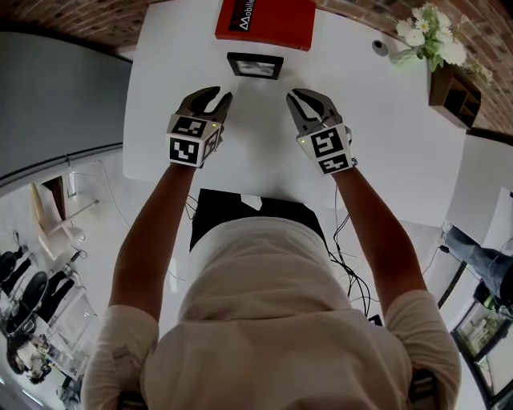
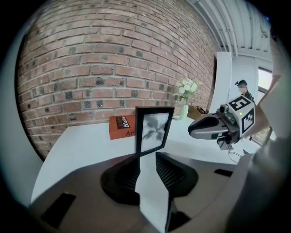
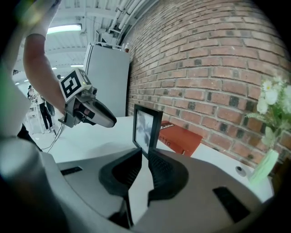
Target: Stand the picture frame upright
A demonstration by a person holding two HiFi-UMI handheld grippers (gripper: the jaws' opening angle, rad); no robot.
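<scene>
Black-framed rectangular picture frame (image 1: 255, 65) stands upright on the white tabletop (image 1: 385, 136), long axis vertical, glass face toward the person. A red flat book (image 1: 266, 22) lies just behind it at 12 o'clock. White flowers in a vase (image 1: 429, 32) sit well apart at 2 o'clock (not part of the task).

Left gripper (image 1: 218, 96) is released: jaws wide apart, only bare tabletop between them. The frame is at about 1 o'clock from it, clear of the pads. Right gripper (image 1: 304, 98) is also empty: jaws parted by a narrower gap and gripping nothing. The frame is at about 11 o'clock from it. Both hover near the frame without touching it, at roughly the same distance (left maybe a touch nearer).

Judgement: the frame stands on its own, so the task looks done. Any further move means reaching toward 12 o'clock, and a nudge to the thin upright frame could tip it back onto the book.
</scene>
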